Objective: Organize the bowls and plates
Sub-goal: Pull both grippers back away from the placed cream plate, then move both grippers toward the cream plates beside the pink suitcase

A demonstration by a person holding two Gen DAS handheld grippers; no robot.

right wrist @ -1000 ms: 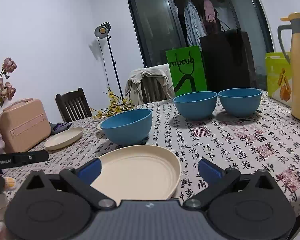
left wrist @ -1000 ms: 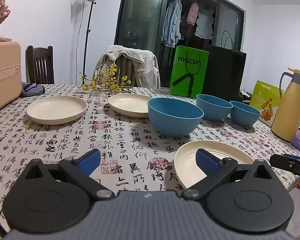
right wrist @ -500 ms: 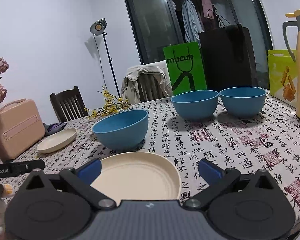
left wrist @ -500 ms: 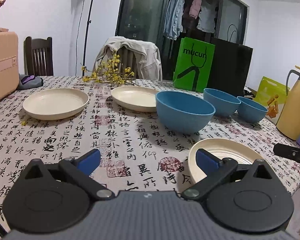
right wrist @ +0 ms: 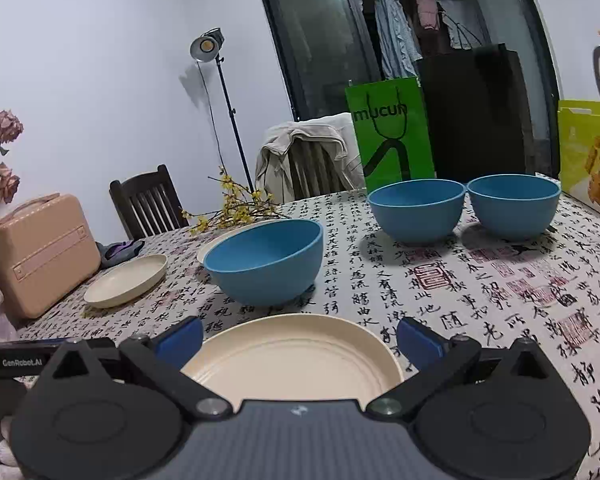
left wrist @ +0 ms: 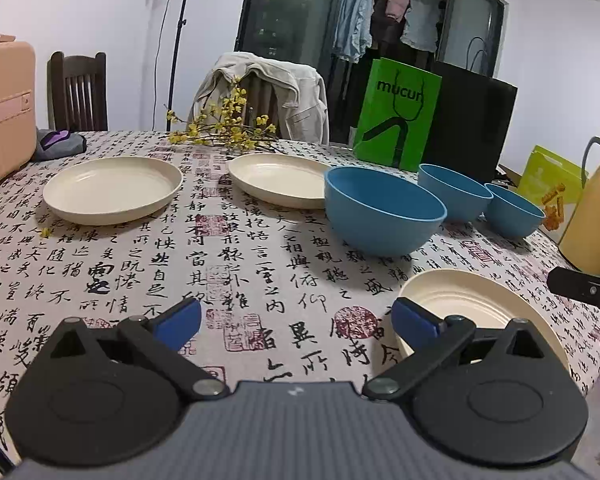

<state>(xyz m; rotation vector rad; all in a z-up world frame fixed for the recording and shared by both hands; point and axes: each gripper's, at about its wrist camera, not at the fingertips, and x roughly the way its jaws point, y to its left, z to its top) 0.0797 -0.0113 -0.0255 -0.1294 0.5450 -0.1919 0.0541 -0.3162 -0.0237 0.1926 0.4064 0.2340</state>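
Both grippers, left (left wrist: 296, 318) and right (right wrist: 300, 338), are dropping lower toward the table, jaws apart, the right closing on the near plate (right wrist: 292, 354) at 6 o'clock, first pickup likely.

Both wrist views sit low at the table's near edge, facing the far wall. The left looks from left of the near plate (left wrist: 472, 300), the right straight over it (right wrist: 296, 356). Both share the bowls.
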